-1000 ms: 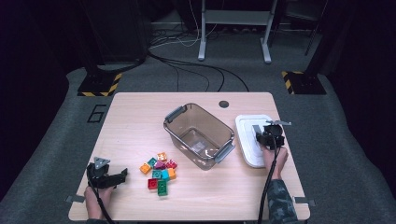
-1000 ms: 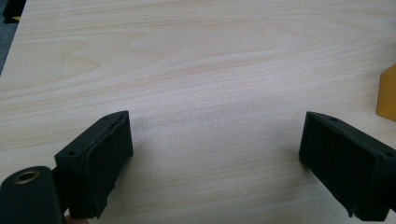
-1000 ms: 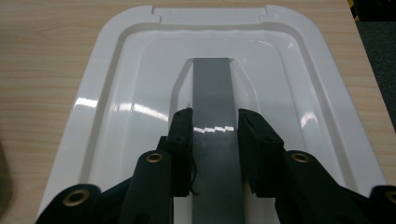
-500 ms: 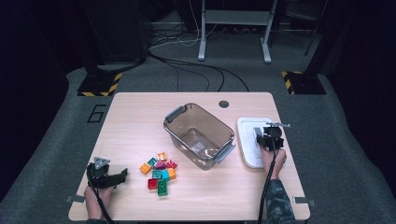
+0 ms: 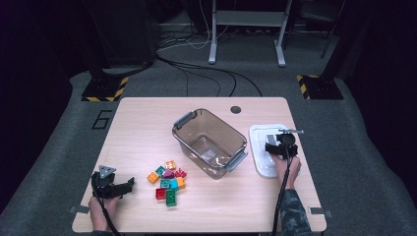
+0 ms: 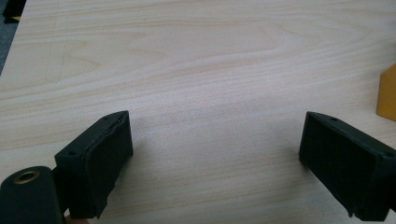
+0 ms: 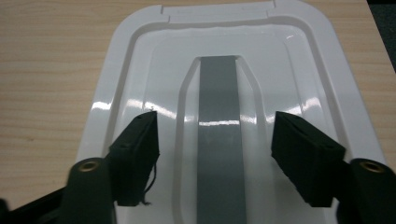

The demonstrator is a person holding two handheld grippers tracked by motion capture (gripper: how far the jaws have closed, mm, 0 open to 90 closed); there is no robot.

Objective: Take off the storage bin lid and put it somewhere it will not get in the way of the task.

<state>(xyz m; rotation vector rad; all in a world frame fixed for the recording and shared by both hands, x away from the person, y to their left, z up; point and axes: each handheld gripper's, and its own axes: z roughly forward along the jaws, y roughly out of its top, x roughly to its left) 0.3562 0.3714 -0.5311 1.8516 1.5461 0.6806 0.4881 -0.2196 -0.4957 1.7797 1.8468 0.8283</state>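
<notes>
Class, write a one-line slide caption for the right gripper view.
Open tongs poised over a white lid with a grey strip, lying flat on the table.

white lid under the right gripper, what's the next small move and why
Probably draw the right gripper up and off the white lid. Its jaws have just been opening and stand apart with nothing between them, and the lid lies flat on the table beside the open bin.

White lid (image 5: 268, 156) flat on table (image 5: 147, 128)
</notes>
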